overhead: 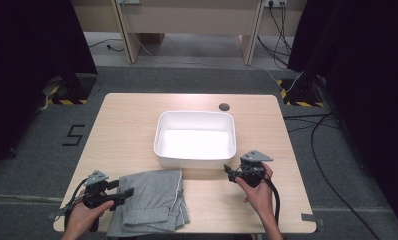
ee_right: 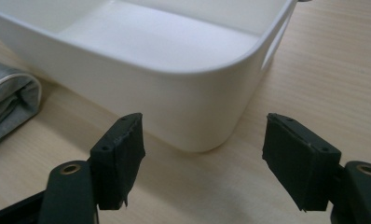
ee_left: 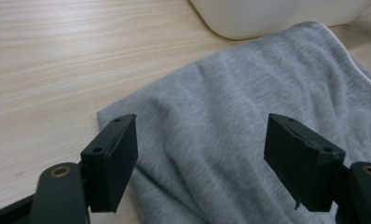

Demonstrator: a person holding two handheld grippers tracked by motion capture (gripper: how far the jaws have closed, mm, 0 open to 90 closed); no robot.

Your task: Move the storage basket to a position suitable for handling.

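A folded grey garment (overhead: 152, 200) with a pale trim lies at the table's near edge, just in front of a white empty tub (overhead: 194, 160). My left gripper (overhead: 126, 188) hovers at the garment's left edge, pointing right. In the left gripper view its jaws stand open (ee_left: 202, 158) with the grey cloth (ee_left: 249, 93) beneath and between them, not pinched, and the tub's corner (ee_left: 267, 18) beyond. My right gripper (overhead: 229, 173) sits by the tub's near right corner. Its jaws are open and empty (ee_right: 202, 154), facing the tub wall (ee_right: 174, 88); the garment's edge (ee_right: 6, 102) lies at the left.
The light wooden table (overhead: 127, 125) has a dark cable hole (overhead: 224, 106) behind the tub. Bare tabletop lies left, right and behind the tub. Cables (overhead: 327, 150) trail over the floor at the right. A desk (overhead: 187, 20) stands farther back.
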